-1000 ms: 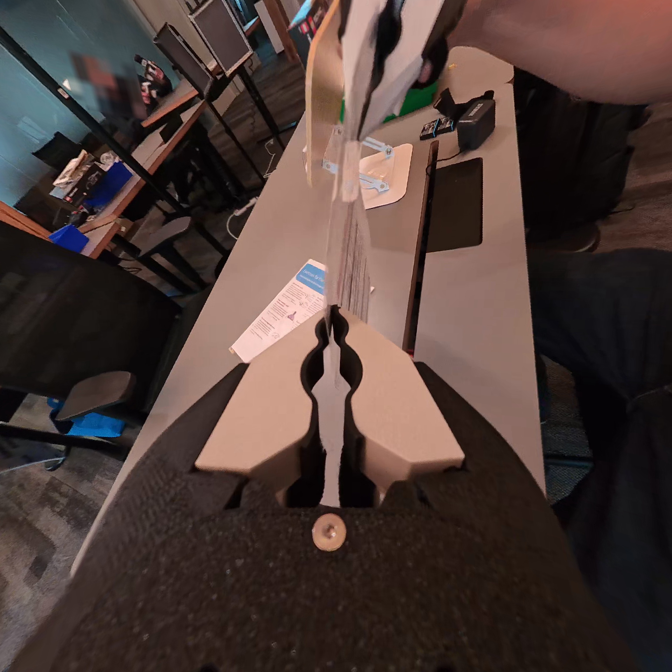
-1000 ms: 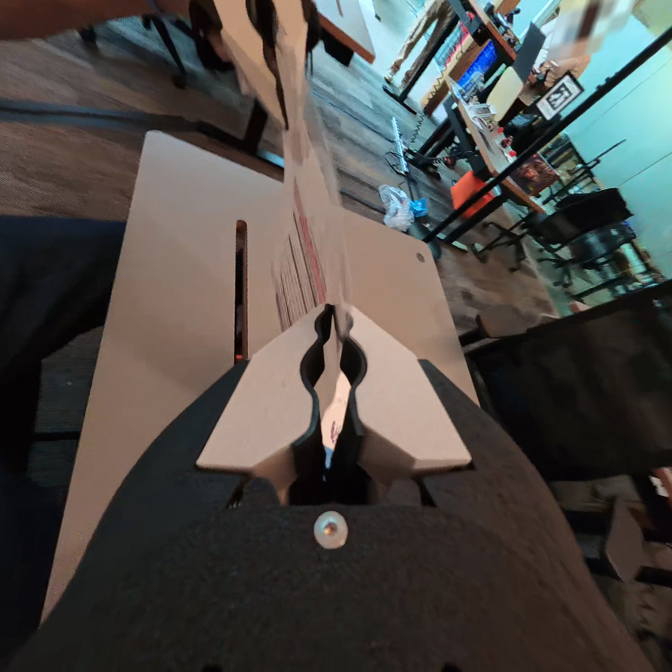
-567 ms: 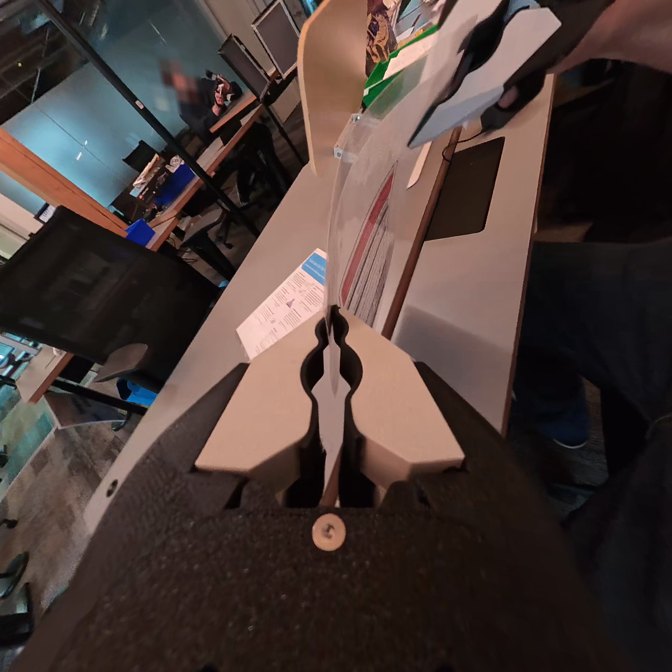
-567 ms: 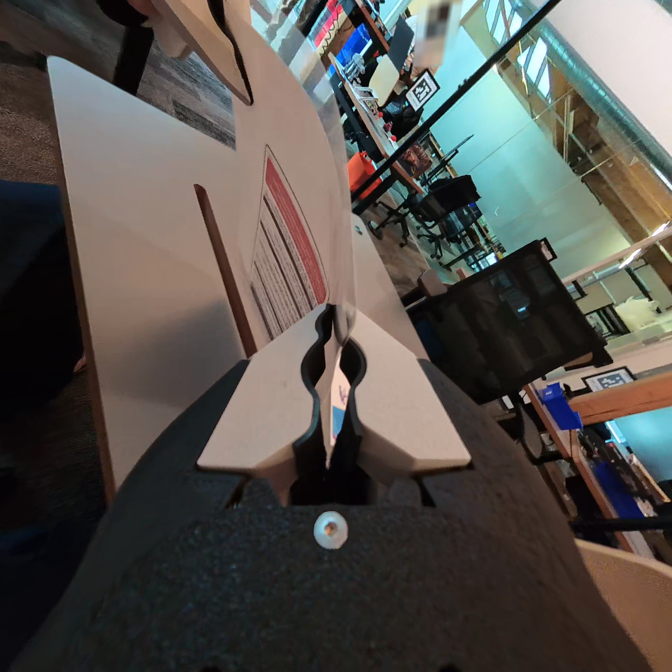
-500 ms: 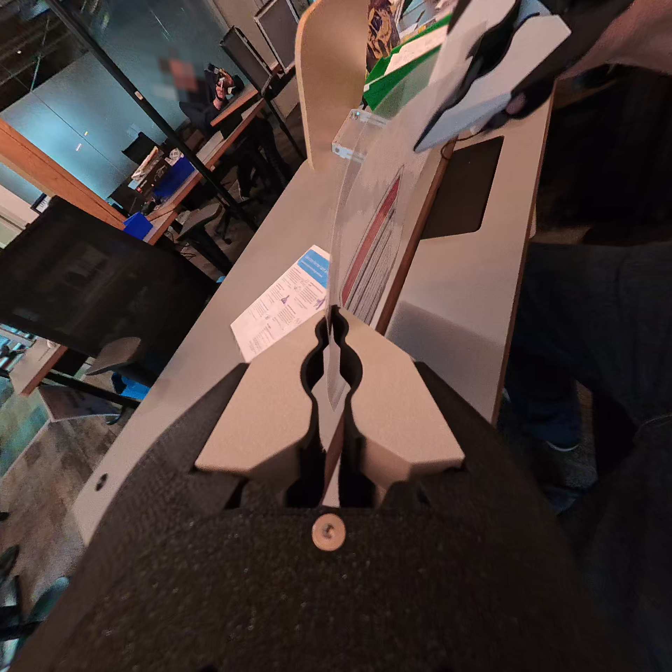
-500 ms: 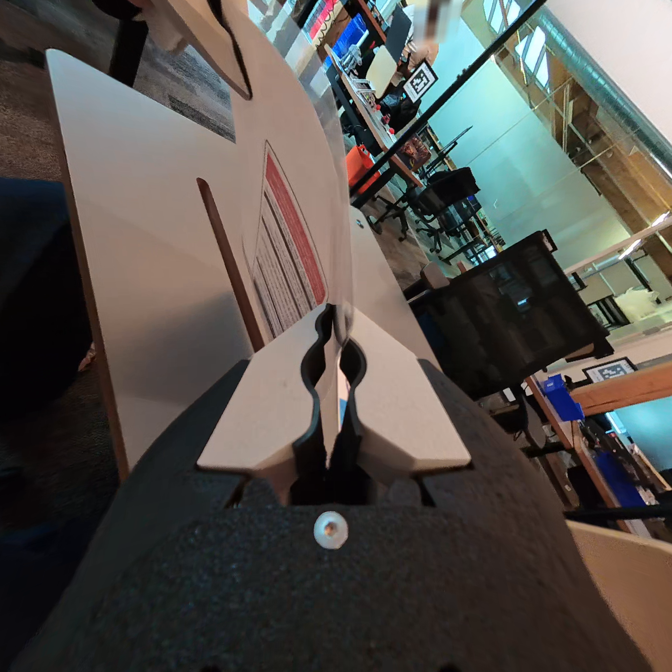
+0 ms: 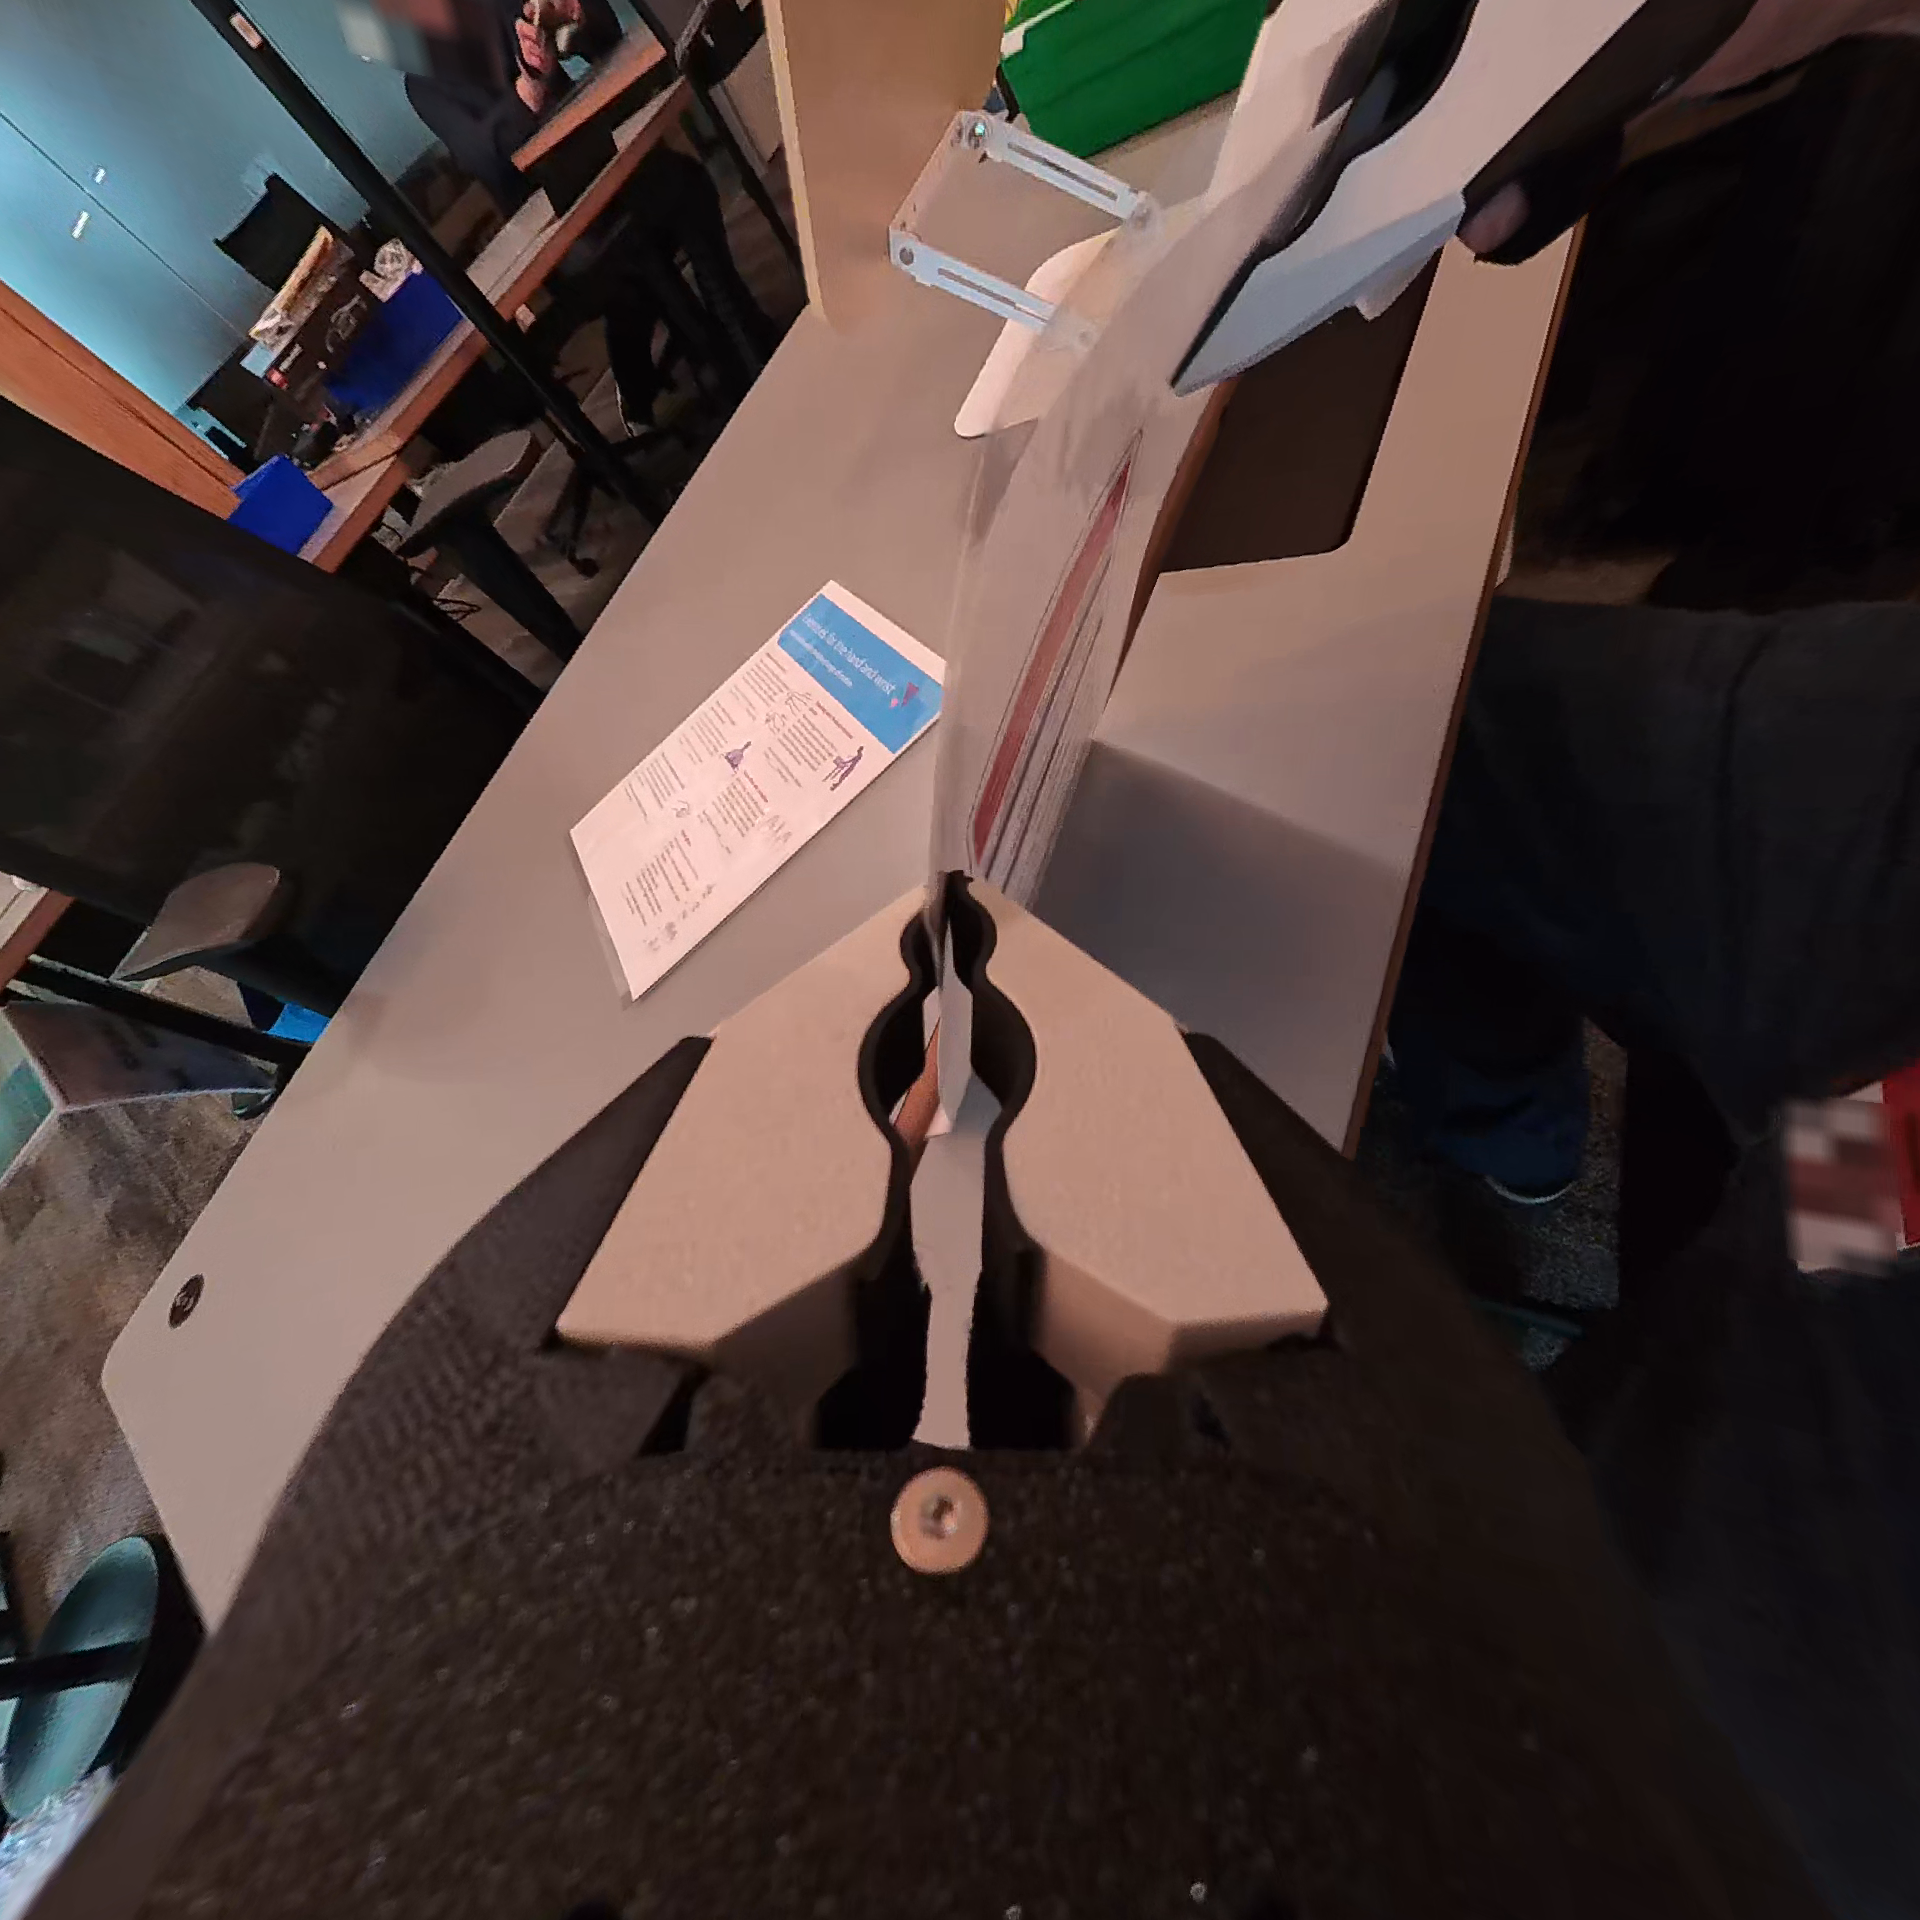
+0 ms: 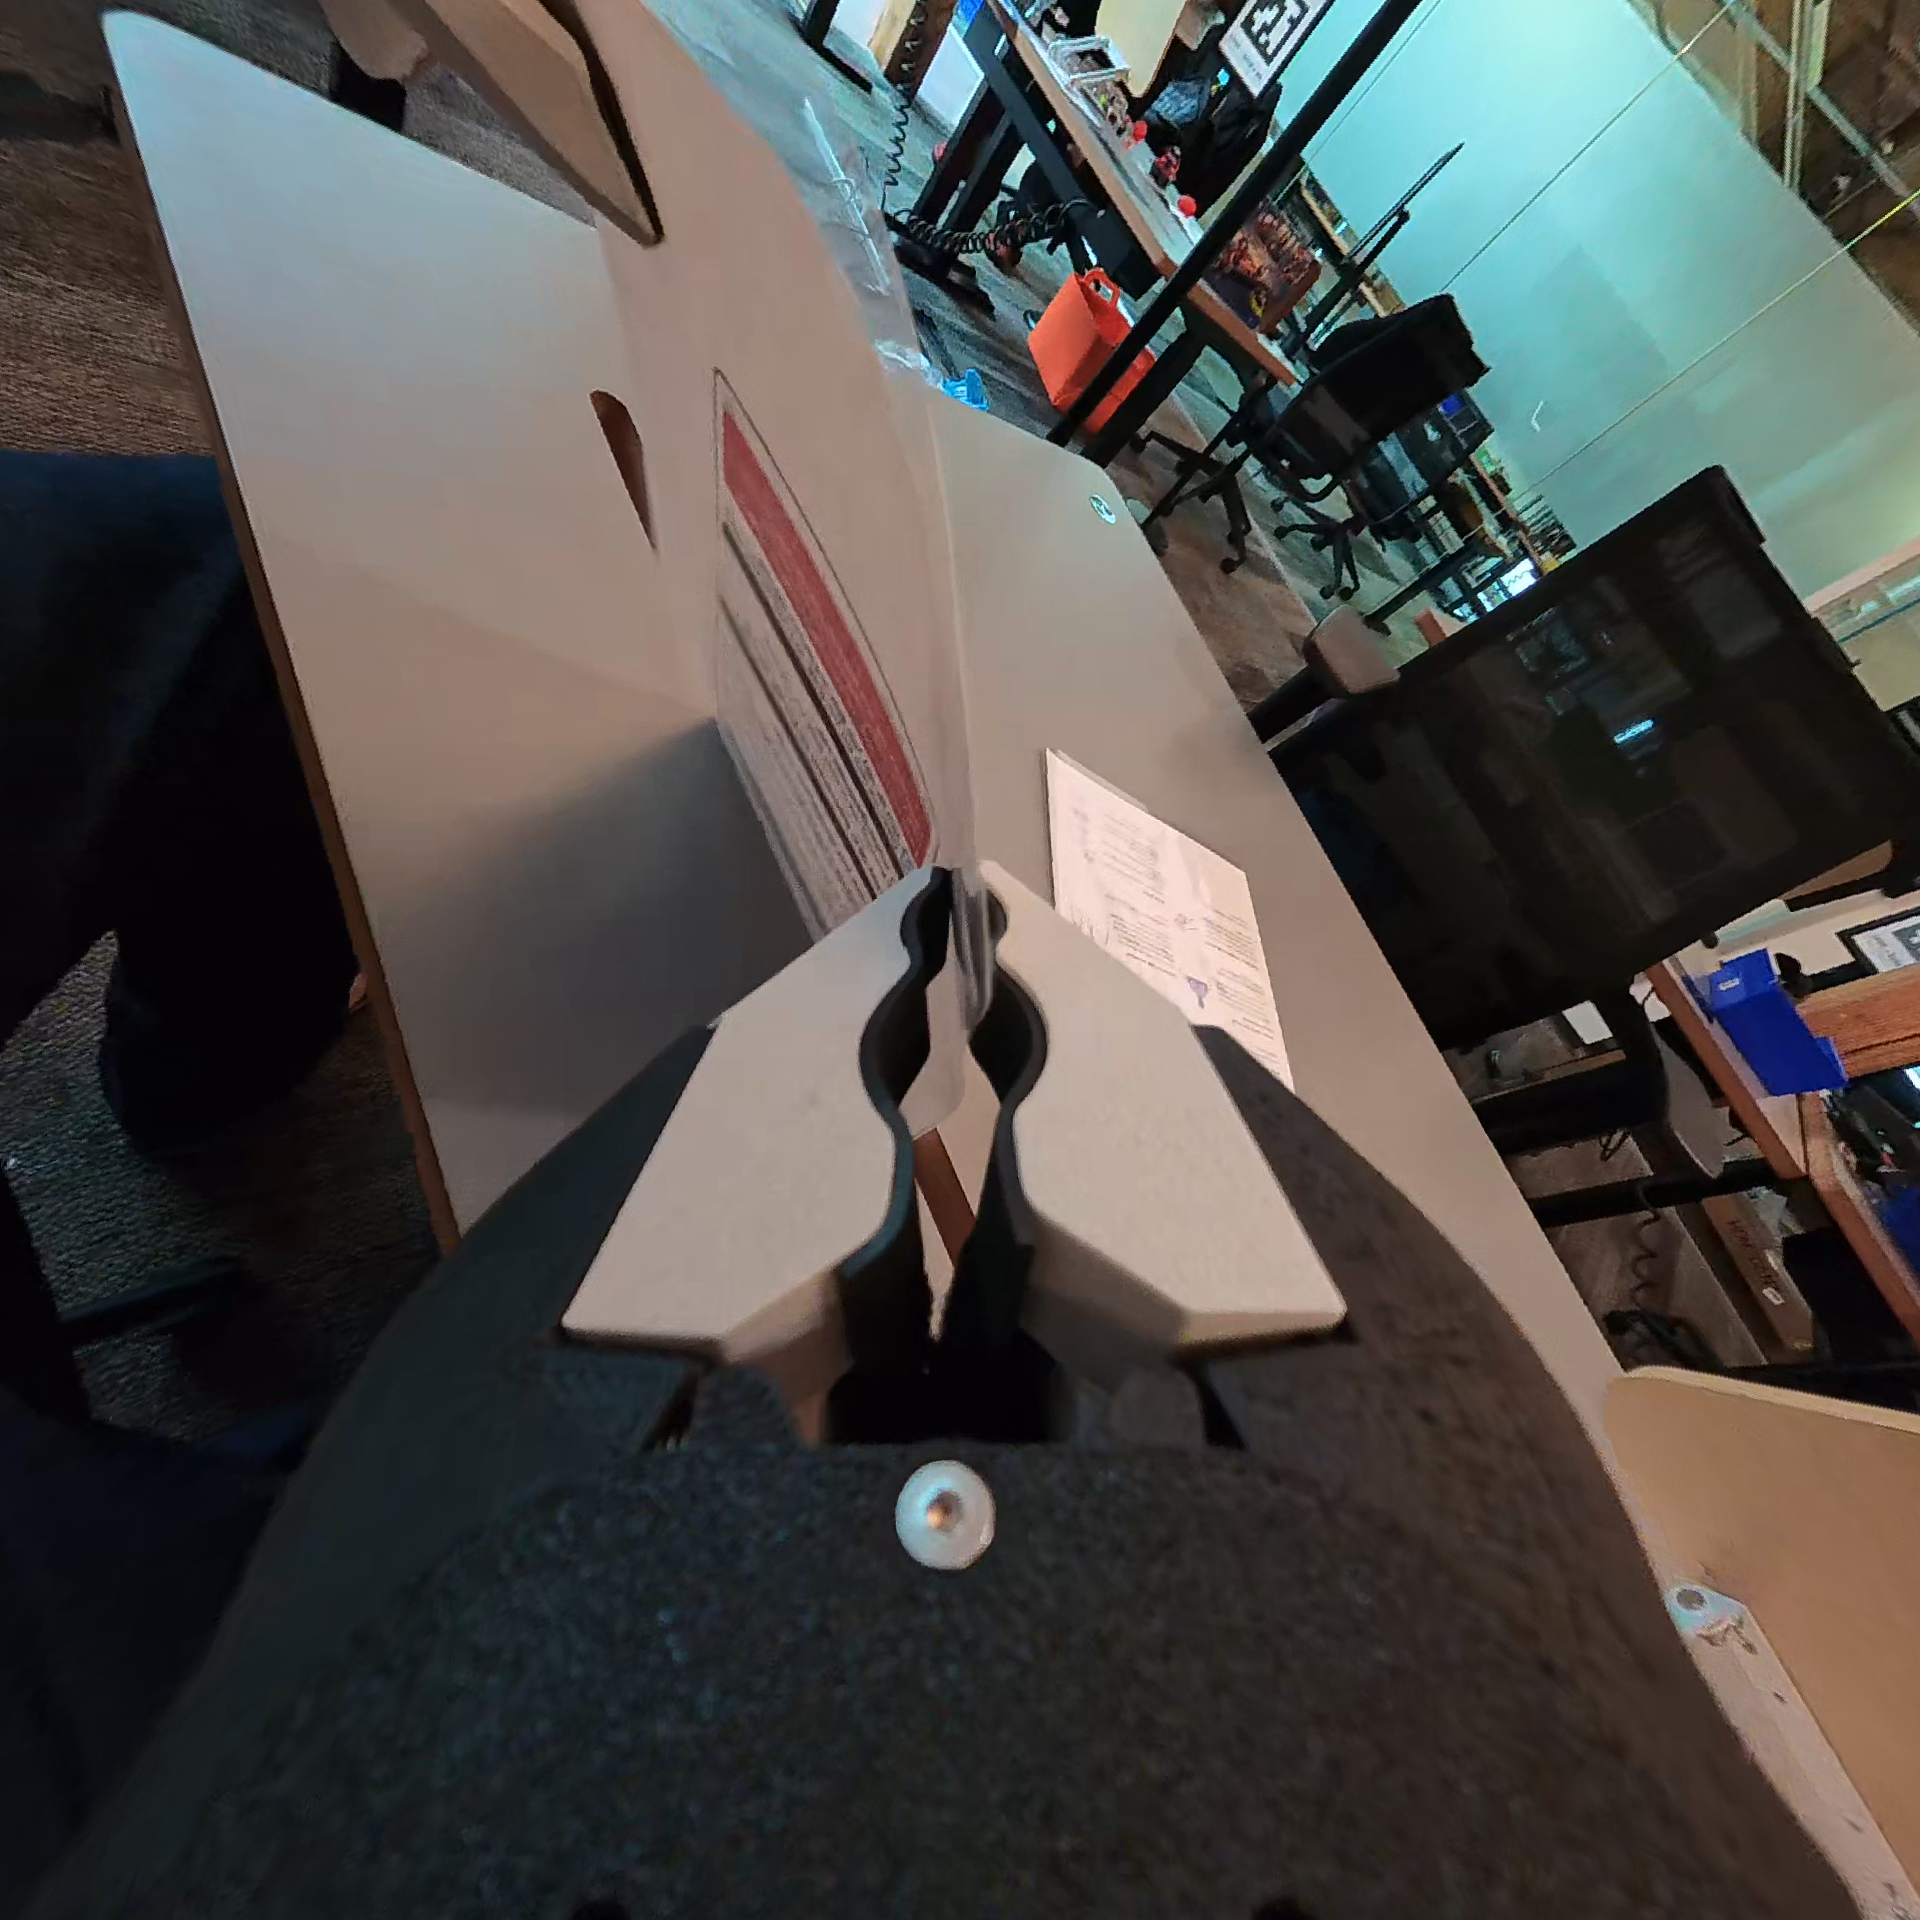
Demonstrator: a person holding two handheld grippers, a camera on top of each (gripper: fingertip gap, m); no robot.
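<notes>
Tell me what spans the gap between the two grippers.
A clear plastic sleeve holding a red-striped printed sheet stretches from the left gripper to the right gripper, both shut on its ends; the left wrist view shows it.

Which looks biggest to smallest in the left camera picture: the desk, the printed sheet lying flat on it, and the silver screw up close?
1. desk, by far the largest.
2. printed sheet.
3. silver screw, smallest, though its nearness to the camera enlarges it.
</notes>
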